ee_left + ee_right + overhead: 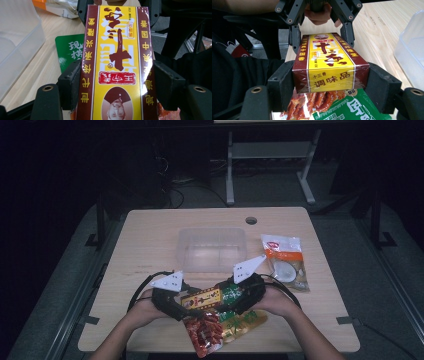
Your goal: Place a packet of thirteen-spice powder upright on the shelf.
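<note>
Both grippers, left (186, 303) and right (227, 296), clamped one spice box (202, 298) mid-handover; next, one had to release.

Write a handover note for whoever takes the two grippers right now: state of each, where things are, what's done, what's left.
Left gripper: jaws shut on the yellow and maroon seasoning box, at one end.
Right gripper: jaws on both sides of the box's other end, pads against it.
The box is held above the red snack pouch and green packet at the table's near edge.
The clear plastic bin sits mid-table with nothing in it; an orange-topped bag lies to its right.
Done: box lifted.
Left, probably: let one gripper go, put the box in the bin.
</note>
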A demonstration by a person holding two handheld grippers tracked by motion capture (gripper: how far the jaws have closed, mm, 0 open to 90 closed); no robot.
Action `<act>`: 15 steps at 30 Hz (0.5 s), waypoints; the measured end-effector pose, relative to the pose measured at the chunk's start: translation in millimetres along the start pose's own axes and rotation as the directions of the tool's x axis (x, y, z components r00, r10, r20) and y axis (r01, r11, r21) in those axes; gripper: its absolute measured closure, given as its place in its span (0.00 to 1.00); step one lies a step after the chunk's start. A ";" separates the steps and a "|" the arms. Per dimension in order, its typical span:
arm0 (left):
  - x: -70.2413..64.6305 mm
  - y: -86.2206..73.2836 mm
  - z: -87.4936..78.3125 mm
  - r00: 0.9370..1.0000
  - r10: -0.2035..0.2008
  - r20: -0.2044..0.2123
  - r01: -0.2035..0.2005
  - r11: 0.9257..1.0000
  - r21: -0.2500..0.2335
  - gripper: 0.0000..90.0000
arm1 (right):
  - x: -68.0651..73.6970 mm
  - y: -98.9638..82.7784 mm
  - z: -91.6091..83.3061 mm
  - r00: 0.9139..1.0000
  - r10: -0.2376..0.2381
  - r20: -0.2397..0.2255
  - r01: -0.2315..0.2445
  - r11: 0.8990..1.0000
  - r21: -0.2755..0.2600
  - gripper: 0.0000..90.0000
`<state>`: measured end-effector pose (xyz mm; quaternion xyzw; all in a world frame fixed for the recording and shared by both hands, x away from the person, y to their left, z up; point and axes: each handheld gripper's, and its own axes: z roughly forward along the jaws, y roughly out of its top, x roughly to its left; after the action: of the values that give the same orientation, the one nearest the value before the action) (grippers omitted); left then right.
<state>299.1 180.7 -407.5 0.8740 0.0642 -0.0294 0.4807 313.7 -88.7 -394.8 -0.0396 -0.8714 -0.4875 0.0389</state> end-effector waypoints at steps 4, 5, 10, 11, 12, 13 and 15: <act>0.5 0.3 -0.3 1.000 0.004 0.004 -0.004 1.000 -0.002 0.35 | 1.1 0.4 -0.3 1.000 0.002 0.001 -0.002 1.000 -0.007 0.32; 0.7 0.5 -0.4 1.000 0.005 0.005 -0.005 1.000 -0.003 0.35 | 1.2 0.6 -0.3 1.000 0.001 0.001 -0.001 1.000 -0.008 0.32; 1.4 0.0 -0.5 1.000 -0.003 0.018 0.003 1.000 -0.008 0.35 | 1.7 1.6 0.6 1.000 -0.006 0.003 0.006 1.000 -0.010 0.33; 1.7 -0.4 -0.4 1.000 -0.005 0.023 0.005 1.000 -0.011 0.35 | 1.5 1.7 0.7 1.000 -0.007 0.001 0.007 1.000 -0.010 0.34; 2.1 -0.9 -0.4 1.000 -0.007 0.029 0.008 1.000 -0.010 0.35 | 2.7 2.1 0.5 1.000 -0.003 -0.001 0.003 1.000 -0.011 0.34; 2.5 -1.3 -0.4 0.999 -0.008 0.032 0.008 1.000 -0.009 0.35 | 3.5 2.6 0.3 1.000 -0.004 0.001 0.004 1.000 -0.012 0.34; 4.3 -3.1 -0.3 0.999 -0.013 0.042 0.014 1.000 -0.018 0.34 | 5.2 4.1 -0.4 1.000 0.006 0.002 -0.006 1.000 -0.014 0.35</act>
<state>302.9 182.9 -410.4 0.8682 0.0603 -0.0502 0.4899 309.0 -86.7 -390.6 -0.0430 -0.8678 -0.4935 0.0395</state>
